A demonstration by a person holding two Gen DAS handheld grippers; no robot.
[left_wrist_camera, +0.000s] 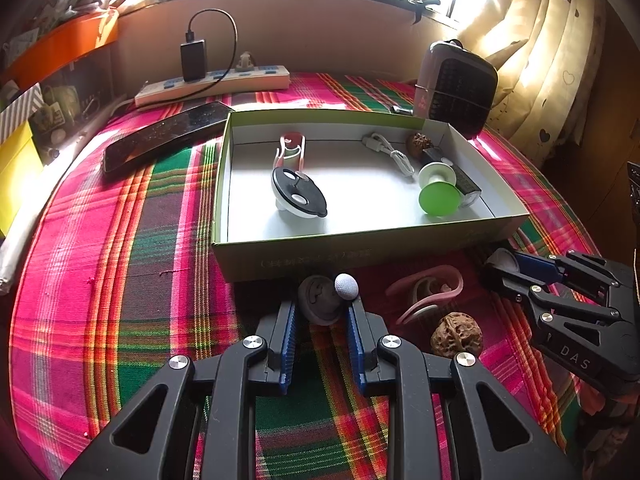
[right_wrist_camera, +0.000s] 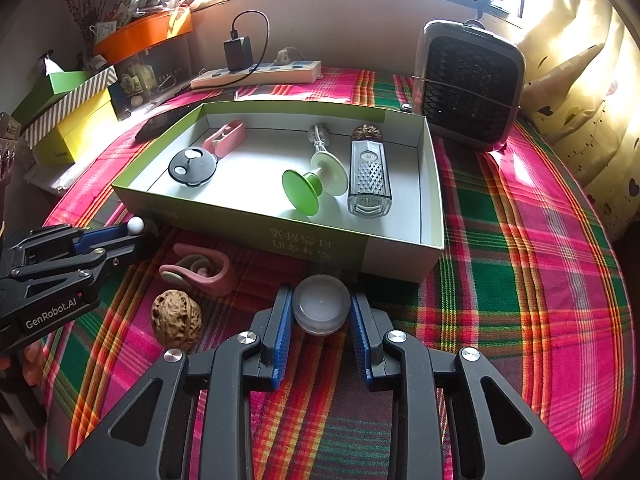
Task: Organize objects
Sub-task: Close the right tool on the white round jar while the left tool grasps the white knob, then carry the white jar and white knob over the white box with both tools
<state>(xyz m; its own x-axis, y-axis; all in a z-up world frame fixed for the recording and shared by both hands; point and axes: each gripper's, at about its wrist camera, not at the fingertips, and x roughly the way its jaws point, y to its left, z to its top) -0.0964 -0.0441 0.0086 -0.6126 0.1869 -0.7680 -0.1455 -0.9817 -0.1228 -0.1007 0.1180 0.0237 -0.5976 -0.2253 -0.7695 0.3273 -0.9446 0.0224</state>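
Between the right gripper [right_wrist_camera: 321, 312] pads sits a round clear lid [right_wrist_camera: 321, 304], low in the middle of the right view. Its jaws are nearly closed and squeeze the lid's sides. It looks light, hard and smooth, so it might slip; holding it by the rim seems best.

Over in the left view, the left gripper [left_wrist_camera: 322, 309] is pinched tight on a small gray piece with a white ball [left_wrist_camera: 346, 286]. That looks tiny, light and easy to drop.

Just above both sits the open box [right_wrist_camera: 320, 236], its near wall close. A walnut [right_wrist_camera: 177, 318] and pink clip [right_wrist_camera: 200, 270] lie between the grippers. Inside the box, open floor shows in the middle, between the black disc [right_wrist_camera: 193, 167] and green sucker [right_wrist_camera: 308, 190].
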